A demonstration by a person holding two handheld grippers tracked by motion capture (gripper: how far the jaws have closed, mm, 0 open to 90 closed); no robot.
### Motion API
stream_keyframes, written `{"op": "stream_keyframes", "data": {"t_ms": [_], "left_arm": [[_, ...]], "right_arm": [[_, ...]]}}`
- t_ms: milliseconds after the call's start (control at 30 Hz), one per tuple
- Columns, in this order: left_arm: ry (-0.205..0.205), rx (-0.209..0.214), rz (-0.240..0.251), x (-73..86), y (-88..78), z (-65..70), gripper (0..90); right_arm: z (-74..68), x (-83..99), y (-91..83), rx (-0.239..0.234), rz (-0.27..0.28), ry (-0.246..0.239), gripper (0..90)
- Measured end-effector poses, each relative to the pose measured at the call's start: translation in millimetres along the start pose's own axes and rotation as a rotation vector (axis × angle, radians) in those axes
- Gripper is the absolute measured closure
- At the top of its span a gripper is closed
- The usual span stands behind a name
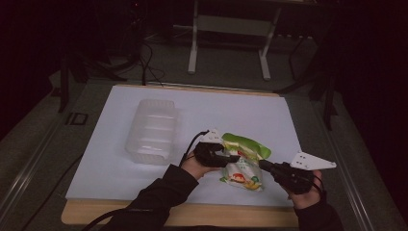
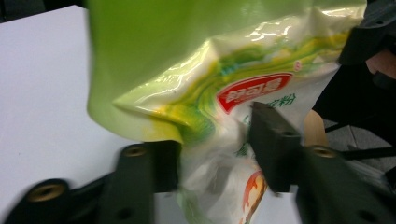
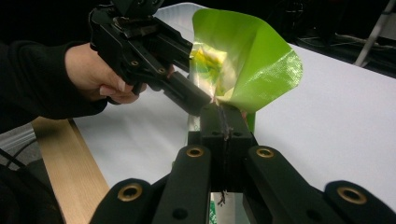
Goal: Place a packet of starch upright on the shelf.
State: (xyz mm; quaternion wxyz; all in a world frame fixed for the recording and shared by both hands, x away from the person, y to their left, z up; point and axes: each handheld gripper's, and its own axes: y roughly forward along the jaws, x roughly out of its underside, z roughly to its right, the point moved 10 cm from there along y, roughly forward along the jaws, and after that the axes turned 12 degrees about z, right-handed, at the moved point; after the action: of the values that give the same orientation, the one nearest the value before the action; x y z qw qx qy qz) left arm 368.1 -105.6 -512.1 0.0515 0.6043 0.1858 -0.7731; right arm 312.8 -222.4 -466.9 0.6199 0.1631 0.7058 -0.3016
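A green and white snack bag (image 1: 243,168) hangs just above the white sheet between the two grippers. My left gripper (image 1: 235,158) is shut on its left side. In the left gripper view the crumpled bag (image 2: 224,70) is squeezed between the two black jaws of the left gripper (image 2: 215,154). My right gripper (image 1: 262,164) is shut on the bag's right edge. In the right gripper view its jaws (image 3: 223,116) meet tightly on a thin edge of the bag (image 3: 252,60), whose green flap curls upward. The left gripper (image 3: 196,100) reaches in from the left there.
A clear plastic container (image 1: 151,130) lies on the white sheet (image 1: 120,163) left of the bag. The sheet covers a wooden tabletop (image 1: 192,214). A white metal frame (image 1: 192,48) stands on the dark floor beyond, with cables nearby.
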Motion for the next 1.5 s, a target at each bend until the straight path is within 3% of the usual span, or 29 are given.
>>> {"op": "stream_keyframes", "data": {"t_ms": [133,333,567,800,967,1100,1233,1433,1500], "left_arm": [[0.037,-0.015,-0.023,-0.4,5.3,7.9,84.1],[-0.019,-0.023,-0.002,-4.9,3.7,10.7,85.3],[-0.013,-0.036,0.036,-22.0,-7.8,22.6,86.1],[0.008,-0.047,0.087,-53.1,-25.5,26.8,86.3],[0.040,-0.068,0.131,-76.7,-40.7,25.9,86.3],[0.041,-0.073,0.160,-96.0,-54.4,23.0,86.3],[0.055,-0.075,0.184,-115.0,-68.7,20.6,86.3],[0.079,-0.120,0.206,-140.7,-94.4,13.9,86.3],[0.075,-0.138,0.221,-147.4,-105.0,9.5,86.3]], "right_arm": [[1.7,1.8,0.0,0.014,-0.003,0.004,90.0],[5.5,0.2,-4.9,0.038,0.010,0.017,89.9],[8.8,-10.4,-15.1,0.067,0.026,-0.007,89.9],[5.1,-31.7,-22.1,0.061,0.097,0.003,86.2],[1.3,-45.9,-23.4,0.047,0.150,0.000,65.4],[-1.4,-57.9,-24.6,0.047,0.203,-0.016,47.9],[-0.8,-67.9,-26.3,0.046,0.247,0.005,33.9],[5.3,-69.8,-26.8,0.070,0.261,0.022,13.1],[7.3,-67.9,-26.6,0.082,0.255,0.002,11.9]]}}
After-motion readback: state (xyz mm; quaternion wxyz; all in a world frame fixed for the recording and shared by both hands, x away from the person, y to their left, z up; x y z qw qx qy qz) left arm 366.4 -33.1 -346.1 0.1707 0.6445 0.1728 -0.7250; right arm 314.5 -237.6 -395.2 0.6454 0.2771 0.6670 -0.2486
